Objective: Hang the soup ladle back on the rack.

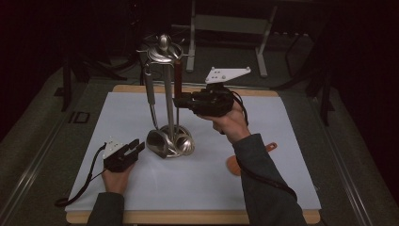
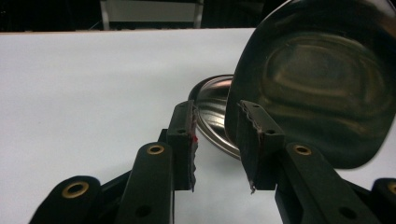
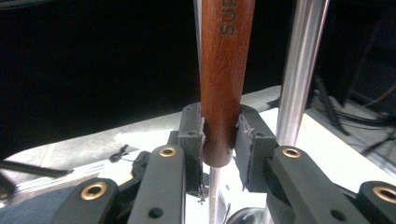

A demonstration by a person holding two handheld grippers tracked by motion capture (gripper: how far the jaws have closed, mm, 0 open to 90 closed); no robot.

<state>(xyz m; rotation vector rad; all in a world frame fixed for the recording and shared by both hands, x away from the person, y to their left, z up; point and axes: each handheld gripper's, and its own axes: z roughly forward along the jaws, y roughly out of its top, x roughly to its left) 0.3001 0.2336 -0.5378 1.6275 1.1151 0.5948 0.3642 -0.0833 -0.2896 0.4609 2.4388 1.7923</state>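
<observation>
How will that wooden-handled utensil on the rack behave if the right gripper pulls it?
The wooden handle looks stiff and smooth, so it may slip between the fingers. Hanging from the utensil stand, it would probably swing, and the tall stand might tip.

A wooden table (image 1: 197, 217) carried everything, its pale wood edge showing along the near and far sides. A large white sheet (image 1: 197, 181) covered nearly the whole top and lay flat on it. On the sheet, left of centre, stood the round polished base (image 1: 181, 143) of a metal utensil stand, with a shiny steel ladle bowl (image 1: 157, 143) resting against it just beside the base. Near the right part of the sheet lay an orange-brown spatula (image 1: 234, 165), partly hidden under a sleeve. The left gripper (image 1: 134, 149) rested on the sheet near its front left.
</observation>
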